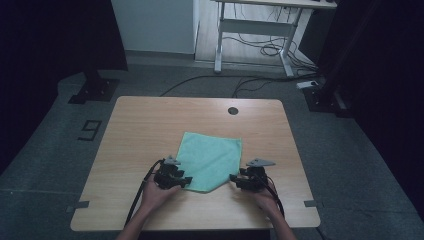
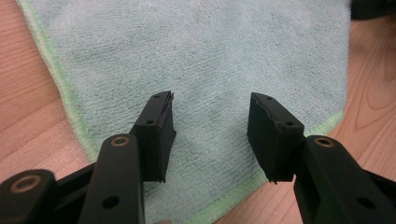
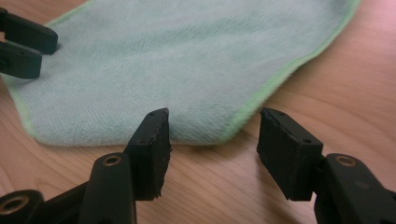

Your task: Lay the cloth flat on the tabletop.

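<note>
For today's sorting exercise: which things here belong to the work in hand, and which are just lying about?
In the job:
green cloth, flat on the table
left gripper, open over the cloth
right gripper, open at the cloth's edge

Lying about:
desk frame
floor cables

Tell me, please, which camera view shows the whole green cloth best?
The high view: the whole green cloth lies flat on the table, every edge visible. The left gripper view shows its weave close up; the right gripper view shows its near edge.
</note>
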`<action>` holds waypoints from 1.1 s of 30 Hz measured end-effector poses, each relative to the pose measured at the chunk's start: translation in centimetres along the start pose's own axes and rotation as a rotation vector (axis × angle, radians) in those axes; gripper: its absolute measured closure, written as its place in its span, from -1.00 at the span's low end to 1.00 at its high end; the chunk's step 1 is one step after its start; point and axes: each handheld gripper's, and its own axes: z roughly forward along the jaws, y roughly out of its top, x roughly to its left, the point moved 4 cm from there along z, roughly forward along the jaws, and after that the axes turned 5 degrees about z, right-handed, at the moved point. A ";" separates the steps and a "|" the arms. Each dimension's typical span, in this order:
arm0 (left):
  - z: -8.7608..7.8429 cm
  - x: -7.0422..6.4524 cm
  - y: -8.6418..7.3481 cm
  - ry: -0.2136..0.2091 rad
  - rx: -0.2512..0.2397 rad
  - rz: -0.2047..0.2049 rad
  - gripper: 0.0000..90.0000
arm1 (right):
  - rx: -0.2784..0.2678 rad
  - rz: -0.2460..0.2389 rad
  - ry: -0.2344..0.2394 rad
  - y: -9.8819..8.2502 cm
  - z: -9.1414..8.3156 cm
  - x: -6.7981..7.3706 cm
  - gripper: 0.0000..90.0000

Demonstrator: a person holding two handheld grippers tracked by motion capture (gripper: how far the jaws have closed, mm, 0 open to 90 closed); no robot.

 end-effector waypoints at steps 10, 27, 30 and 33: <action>-0.1 0.3 0.0 -0.020 -0.003 -0.012 0.12 | 0.028 -0.006 0.061 1.8 0.5 1.9 0.70; -0.9 1.9 -0.3 -0.007 -0.021 -0.071 0.11 | 0.066 -0.055 0.202 10.6 8.8 8.0 0.39; -1.1 2.4 -0.4 -0.007 -0.026 -0.084 0.12 | 0.022 -0.024 0.225 10.7 8.6 7.9 0.21; -1.1 2.6 -0.5 -0.010 -0.027 -0.092 0.12 | -0.006 -0.039 0.206 10.2 6.9 7.2 0.21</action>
